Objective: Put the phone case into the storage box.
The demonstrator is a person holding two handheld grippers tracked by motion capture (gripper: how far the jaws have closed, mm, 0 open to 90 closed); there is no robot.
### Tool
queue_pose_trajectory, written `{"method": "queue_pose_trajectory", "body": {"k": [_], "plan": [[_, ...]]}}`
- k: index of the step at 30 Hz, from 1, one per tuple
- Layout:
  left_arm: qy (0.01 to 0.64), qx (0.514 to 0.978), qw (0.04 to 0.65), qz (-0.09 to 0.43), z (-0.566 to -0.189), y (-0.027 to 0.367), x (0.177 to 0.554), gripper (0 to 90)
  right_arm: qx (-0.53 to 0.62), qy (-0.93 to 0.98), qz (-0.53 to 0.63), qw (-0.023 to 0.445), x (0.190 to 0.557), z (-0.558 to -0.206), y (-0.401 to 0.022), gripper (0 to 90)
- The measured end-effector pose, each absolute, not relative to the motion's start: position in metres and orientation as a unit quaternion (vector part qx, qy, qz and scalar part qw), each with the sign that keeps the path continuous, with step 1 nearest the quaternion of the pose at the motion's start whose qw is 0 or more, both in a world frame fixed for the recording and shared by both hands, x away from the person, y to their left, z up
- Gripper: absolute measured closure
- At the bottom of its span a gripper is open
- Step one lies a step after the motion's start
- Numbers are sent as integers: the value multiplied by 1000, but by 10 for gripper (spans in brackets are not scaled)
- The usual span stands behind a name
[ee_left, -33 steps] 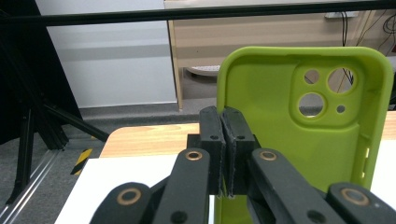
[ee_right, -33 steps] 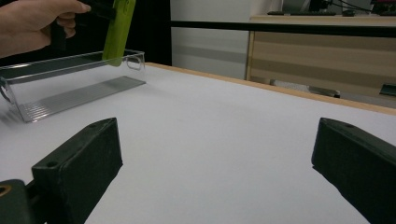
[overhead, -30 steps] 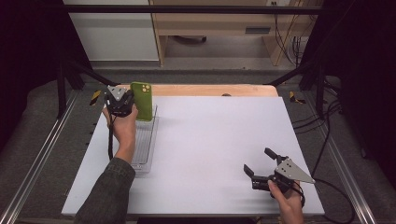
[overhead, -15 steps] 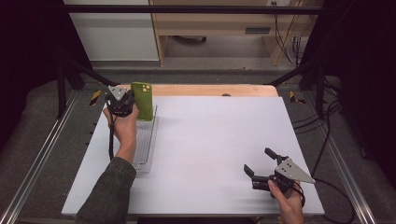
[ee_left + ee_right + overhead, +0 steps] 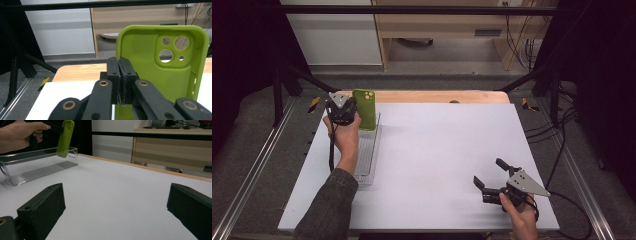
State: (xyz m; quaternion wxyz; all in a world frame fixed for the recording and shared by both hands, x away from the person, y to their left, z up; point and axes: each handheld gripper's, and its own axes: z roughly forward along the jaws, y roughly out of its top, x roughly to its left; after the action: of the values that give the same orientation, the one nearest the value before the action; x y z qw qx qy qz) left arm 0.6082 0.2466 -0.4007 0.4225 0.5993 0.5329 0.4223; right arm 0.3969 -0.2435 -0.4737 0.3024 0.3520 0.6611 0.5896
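Observation:
A lime-green phone case (image 5: pixel 364 109) stands upright over the far end of a clear plastic tray (image 5: pixel 367 155) at the table's left. My left gripper (image 5: pixel 354 112) is shut on the case's left edge; in the left gripper view the jaws (image 5: pixel 120 75) pinch that rim and the hollow inner side of the case (image 5: pixel 150 70) with its camera holes faces me. In the right gripper view the case (image 5: pixel 65 137) hangs with its lower end at the tray's rim (image 5: pixel 37 161). My right gripper (image 5: pixel 488 171) rests near the front right, jaws wide open (image 5: pixel 115 205) with nothing between them.
The white tabletop (image 5: pixel 437 145) spreads between the two hands, with a wooden strip (image 5: pixel 437 96) along its far edge. Black frame posts and cables stand off the table at both sides.

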Motion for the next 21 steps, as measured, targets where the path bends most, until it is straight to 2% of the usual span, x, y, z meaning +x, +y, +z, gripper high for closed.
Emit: {"method": "queue_pose_trajectory", "body": {"k": [21], "plan": [[534,603,420,417,-407,246,610,874,354,661,589,302,397,-474,-244,18]]}}
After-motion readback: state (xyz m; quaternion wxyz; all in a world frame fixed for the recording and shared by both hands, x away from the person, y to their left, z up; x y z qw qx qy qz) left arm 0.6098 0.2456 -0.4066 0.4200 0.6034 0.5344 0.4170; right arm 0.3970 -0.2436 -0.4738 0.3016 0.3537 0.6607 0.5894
